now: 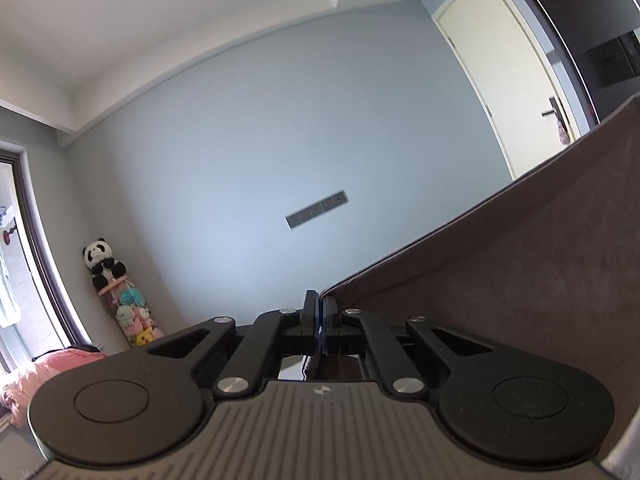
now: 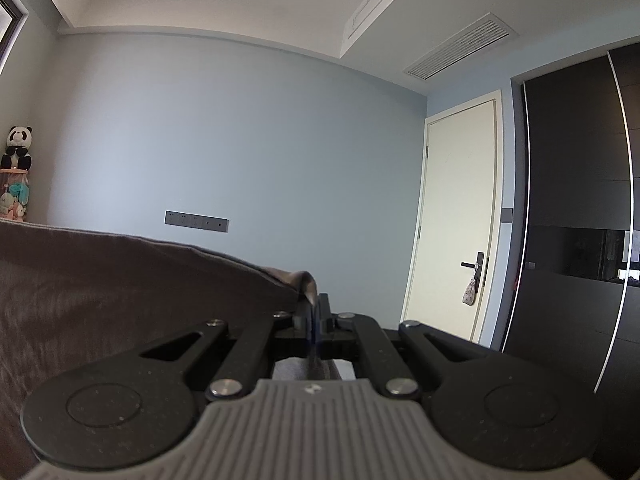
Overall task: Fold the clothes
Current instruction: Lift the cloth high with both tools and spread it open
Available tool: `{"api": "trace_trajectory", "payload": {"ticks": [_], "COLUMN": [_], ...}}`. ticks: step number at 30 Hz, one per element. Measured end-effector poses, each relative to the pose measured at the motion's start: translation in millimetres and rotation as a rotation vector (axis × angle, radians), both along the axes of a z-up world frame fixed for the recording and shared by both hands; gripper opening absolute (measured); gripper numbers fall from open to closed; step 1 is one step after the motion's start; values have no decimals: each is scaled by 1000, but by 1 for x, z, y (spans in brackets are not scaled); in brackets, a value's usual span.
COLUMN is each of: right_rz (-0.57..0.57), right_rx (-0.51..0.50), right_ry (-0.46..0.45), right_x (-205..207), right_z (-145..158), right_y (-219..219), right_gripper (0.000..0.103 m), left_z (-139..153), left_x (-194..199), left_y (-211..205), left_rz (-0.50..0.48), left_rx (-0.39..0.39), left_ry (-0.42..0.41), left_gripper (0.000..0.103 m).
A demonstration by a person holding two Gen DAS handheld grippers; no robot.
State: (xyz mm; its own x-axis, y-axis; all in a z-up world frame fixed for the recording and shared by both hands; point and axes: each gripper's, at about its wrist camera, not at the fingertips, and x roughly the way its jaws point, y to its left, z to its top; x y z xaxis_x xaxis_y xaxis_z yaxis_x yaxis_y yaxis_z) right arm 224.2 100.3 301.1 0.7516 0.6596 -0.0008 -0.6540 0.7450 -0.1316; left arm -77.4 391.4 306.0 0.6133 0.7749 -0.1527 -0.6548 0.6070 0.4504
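Observation:
A brown-grey garment point(image 1: 520, 264) is held up in the air, stretched between both grippers. My left gripper point(image 1: 320, 312) is shut on one corner of it; the cloth runs off up and to the right in the left wrist view. My right gripper point(image 2: 316, 312) is shut on the other corner of the garment point(image 2: 100, 280), which spreads to the left in the right wrist view. Both cameras point up at the far wall. The lower part of the garment is hidden below the grippers.
A blue-grey wall with a switch panel point(image 2: 196, 221) faces me. A white door point(image 2: 452, 220) and a dark wardrobe point(image 2: 576, 240) stand at the right. A panda toy point(image 1: 102, 260) on a plush-filled holder and pink bedding point(image 1: 40, 376) are at the left by a window.

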Motion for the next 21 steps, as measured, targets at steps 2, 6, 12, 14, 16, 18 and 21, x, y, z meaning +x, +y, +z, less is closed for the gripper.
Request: {"api": "trace_trajectory", "payload": {"ticks": [2, 6, 12, 14, 16, 18, 21], "right_rz": [-5, -15, -25, -29, -36, -46, -58], "right_rx": [-26, -107, -252, -287, -315, -340, -375], "right_ry": [17, 78, 175, 207, 240, 268, 292], "right_x": [5, 25, 59, 72, 86, 101, 122], "right_z": [-9, -42, -116, -141, -163, -184, -211], "right_y": [6, 29, 74, 90, 108, 126, 154], "right_gripper": [2, 2, 2, 2, 2, 2, 2], "left_z": [-18, -60, -132, -154, -176, -198, -222], "left_x": [11, 35, 75, 88, 99, 112, 133], "left_y": [4, 22, 60, 74, 89, 104, 130], "left_rz": [8, 21, 44, 49, 55, 61, 74], "left_rx": [-25, -94, -189, -216, -237, -254, -283], "left_ry": [40, 120, 248, 280, 308, 332, 350], "left_gripper": [2, 2, 2, 2, 2, 2, 2]}}
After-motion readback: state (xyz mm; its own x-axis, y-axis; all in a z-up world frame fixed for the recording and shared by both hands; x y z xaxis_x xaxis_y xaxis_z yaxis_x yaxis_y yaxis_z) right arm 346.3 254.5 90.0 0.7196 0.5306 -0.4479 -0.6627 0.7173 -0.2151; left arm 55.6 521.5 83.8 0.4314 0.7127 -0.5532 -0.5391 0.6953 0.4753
